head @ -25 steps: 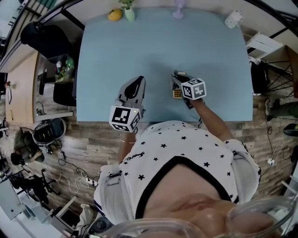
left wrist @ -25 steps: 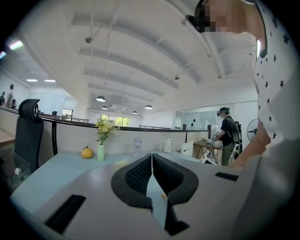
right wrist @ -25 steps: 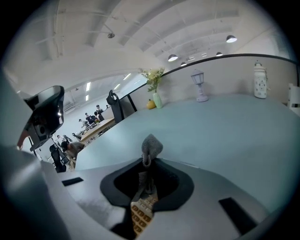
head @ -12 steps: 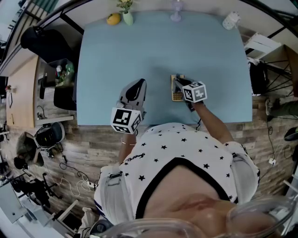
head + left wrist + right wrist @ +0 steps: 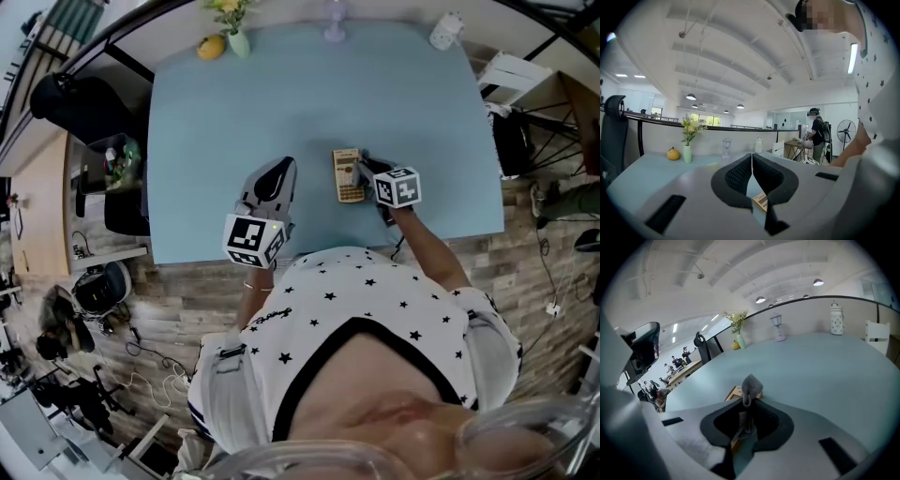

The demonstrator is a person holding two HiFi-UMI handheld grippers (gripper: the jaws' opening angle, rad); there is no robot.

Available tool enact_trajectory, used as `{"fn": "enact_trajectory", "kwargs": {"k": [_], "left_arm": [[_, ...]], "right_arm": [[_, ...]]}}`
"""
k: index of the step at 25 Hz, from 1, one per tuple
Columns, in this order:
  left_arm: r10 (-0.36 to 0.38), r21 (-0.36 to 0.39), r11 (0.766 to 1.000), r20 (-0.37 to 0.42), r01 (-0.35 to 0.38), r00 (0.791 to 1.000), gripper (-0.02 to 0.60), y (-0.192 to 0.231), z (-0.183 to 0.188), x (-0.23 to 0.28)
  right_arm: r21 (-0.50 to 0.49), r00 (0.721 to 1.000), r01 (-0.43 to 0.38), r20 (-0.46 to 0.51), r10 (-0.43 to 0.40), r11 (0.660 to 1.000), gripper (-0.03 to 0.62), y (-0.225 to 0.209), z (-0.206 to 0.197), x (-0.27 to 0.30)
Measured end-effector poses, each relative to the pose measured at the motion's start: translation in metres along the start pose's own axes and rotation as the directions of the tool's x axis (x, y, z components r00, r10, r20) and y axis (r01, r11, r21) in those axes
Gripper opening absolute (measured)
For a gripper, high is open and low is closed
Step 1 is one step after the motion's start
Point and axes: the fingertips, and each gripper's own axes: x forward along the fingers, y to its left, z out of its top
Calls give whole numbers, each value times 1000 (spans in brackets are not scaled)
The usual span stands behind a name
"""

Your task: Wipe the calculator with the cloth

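Calculator (image 5: pixel 348 175) wiping is judged to be the step in hand, at or near its start.

1. Table (image 5: pixel 234 122): the light blue top carries every item and lies under both grippers.
2. Left gripper (image 5: pixel 752 161): the jaws are pressed together at the tips with nothing between them. It lies low over the table's near edge and takes no part in the wipe.
3. Right gripper (image 5: pixel 746 399): the jaws are clamped on the cloth (image 5: pixel 751 385).
4. The calculator lies flat, key face up. It is at the right gripper's tip, on that gripper's left, and to the right of the left gripper, near it but apart.
5. The cloth is a small grey piece. A fold stands up past the right jaw tips and the rest runs down between the jaws. Contact between cloth and calculator cannot be confirmed.

Next move, as a judgement: lower the cloth onto the key face and draw it along the length with light pressure. The calculator is not held down, so it may slide. The idle left gripper could steady one edge.

Containers, all well beyond both gripper tips at the table's far edge:
- White jar (image 5: pixel 446 31): ahead and right of the right gripper. Contents cannot be seen.
- Vase (image 5: pixel 237 42): ahead and left of the left gripper. It holds yellow flowers (image 5: pixel 691 126), and a yellow fruit (image 5: pixel 210 47) lies just beside it, outside it.
- Stemmed glass (image 5: pixel 335 28): ahead, between the two grippers' lines. Contents cannot be told.
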Motion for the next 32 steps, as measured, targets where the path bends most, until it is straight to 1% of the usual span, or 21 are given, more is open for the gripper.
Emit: {"fn": "enact_trajectory", "kwargs": {"k": [4,11,17,23,26,29,32], "left_arm": [[-9,1,1000,0,9,1000,31,-2,0,2],[1,-4,1000,-5,-1,1000,31,1,-2,-3],[6,-8,1000,-6,-6,1000,31,0,-4,-4],[9,-9,1000,-8,-9,1000,31,1,-4,-5],[7,-10,1000,-11,-7,1000,31,-1,-5,-5],[5,-7,1000,-9,-5,1000,31,-2,-3,-3],[7,-3,1000,-9,-7,1000,31,0,-1,-2]], "right_arm": [[9,1000,8,2,-8,1000,51,-2,-2,0],[-3,1000,8,10,-8,1000,51,2,2,-1],[-25,996,-82,30,83,996,51,37,10,2],[-56,986,-166,5,166,985,51,73,4,6],[-69,983,-182,-26,181,981,51,79,-8,8],[-76,982,-182,-56,178,980,51,78,-19,11],[-72,983,-177,-58,173,982,51,73,-21,12]]}}
